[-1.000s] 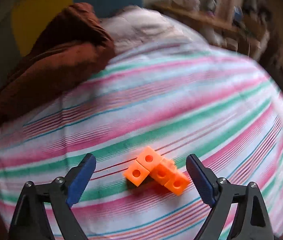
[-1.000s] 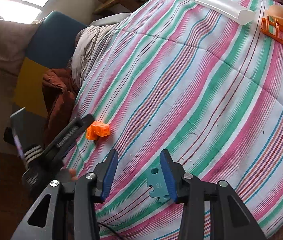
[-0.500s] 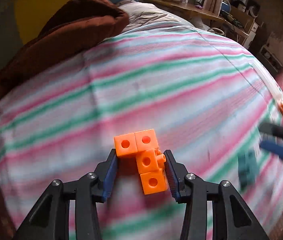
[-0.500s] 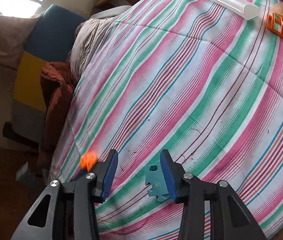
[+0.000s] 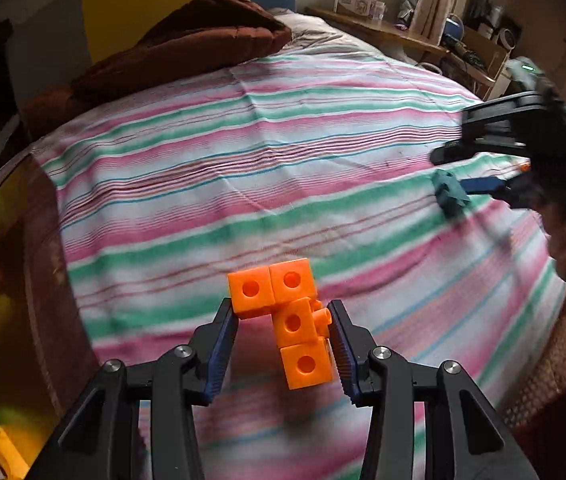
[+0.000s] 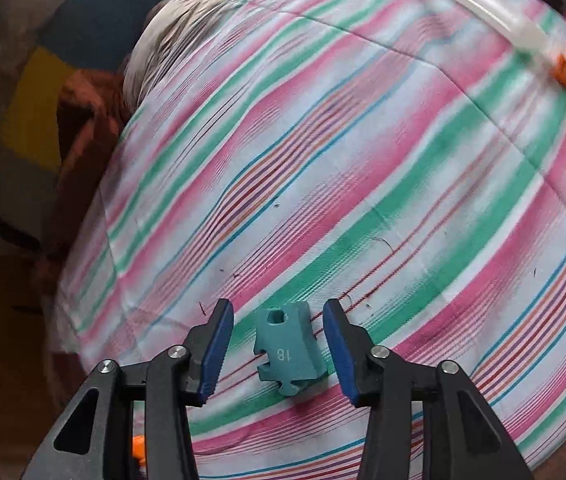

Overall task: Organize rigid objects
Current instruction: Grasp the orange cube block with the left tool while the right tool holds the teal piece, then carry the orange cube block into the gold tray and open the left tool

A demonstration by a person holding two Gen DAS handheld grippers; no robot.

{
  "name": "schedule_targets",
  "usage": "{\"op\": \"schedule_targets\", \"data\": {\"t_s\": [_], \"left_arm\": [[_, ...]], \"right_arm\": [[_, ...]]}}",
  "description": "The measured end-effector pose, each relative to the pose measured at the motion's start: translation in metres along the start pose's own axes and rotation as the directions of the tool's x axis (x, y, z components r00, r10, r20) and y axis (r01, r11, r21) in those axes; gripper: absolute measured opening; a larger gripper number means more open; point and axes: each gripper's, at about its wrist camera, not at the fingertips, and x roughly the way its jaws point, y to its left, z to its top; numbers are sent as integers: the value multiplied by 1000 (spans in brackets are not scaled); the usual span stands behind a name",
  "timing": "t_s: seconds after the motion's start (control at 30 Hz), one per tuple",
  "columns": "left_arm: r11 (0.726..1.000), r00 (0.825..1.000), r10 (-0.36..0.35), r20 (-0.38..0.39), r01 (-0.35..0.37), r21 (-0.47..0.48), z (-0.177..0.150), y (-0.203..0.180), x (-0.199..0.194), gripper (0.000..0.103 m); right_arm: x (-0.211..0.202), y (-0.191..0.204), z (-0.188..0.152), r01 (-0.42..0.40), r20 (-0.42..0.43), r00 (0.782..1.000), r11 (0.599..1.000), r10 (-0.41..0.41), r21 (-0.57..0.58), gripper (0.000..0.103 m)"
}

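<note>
Orange plastic cubes, snapped together into one orange block cluster (image 5: 289, 322), were held off the striped bedcover (image 5: 243, 160) by the left gripper (image 5: 285, 320). Its blue pads pressed the cluster from both sides, the left pad against the upper left cube and the right pad against the stud of the middle cube. The cluster formed an L: two cubes side by side on top, two more descending beneath the right one, so the long axis ran away from the camera along the fingers, with the holed faces turned to the lens. The right gripper (image 6: 279, 338) stood over a teal notched piece (image 6: 287, 350) marked with the number 18. Its jaws had just been opening; the piece lay between them on the bedcover, with a gap at each pad, the left gap the wider. The piece's long axis ran along the fingers, its holed end pointing away from the camera. In the left wrist view the same piece appeared at the far right of the bedcover, well apart from the cluster. A brown blanket (image 5: 187, 52) lay heaped at the far edge.
</note>
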Motion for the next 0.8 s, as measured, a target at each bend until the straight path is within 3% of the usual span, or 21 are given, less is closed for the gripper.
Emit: {"op": "schedule_targets", "data": {"t_s": [0.13,0.2,0.23,0.27,0.3,0.43,0.53,0.63,0.67,0.8], "left_arm": [[1000,999,-4,44,3,6,-7,1,-21,46],[1000,998,3,64,-4,8,-7,1,-29,46],[1000,997,5,72,-5,8,-7,2,-32,46],[1000,997,7,82,-7,4,-7,4,-35,46],[1000,995,12,96,-12,-3,-8,7,-41,46],[999,990,31,136,-25,-45,-10,22,-61,46],[996,983,60,174,-49,-68,-12,34,-76,46],[992,974,97,203,-79,-95,-16,48,-90,46],[990,972,108,210,-86,-108,-18,54,-95,46],[980,964,150,219,-117,-158,-25,75,-106,46]], "right_arm": [[9,35,-14,149,22,989,963,-148,-224,56],[12,45,-20,177,28,984,941,-176,-288,56],[14,50,-24,204,38,979,925,-203,-321,53],[14,54,-29,251,60,967,901,-246,-355,38],[14,56,-31,272,75,962,889,-263,-368,32],[7,72,-42,177,97,984,884,-150,-433,31],[8,96,-54,96,98,994,843,-52,-528,31],[32,103,-63,126,49,992,801,-120,-585,32],[33,106,-66,146,75,989,782,-127,-605,32],[34,105,-71,141,83,990,777,-114,-613,33]]}}
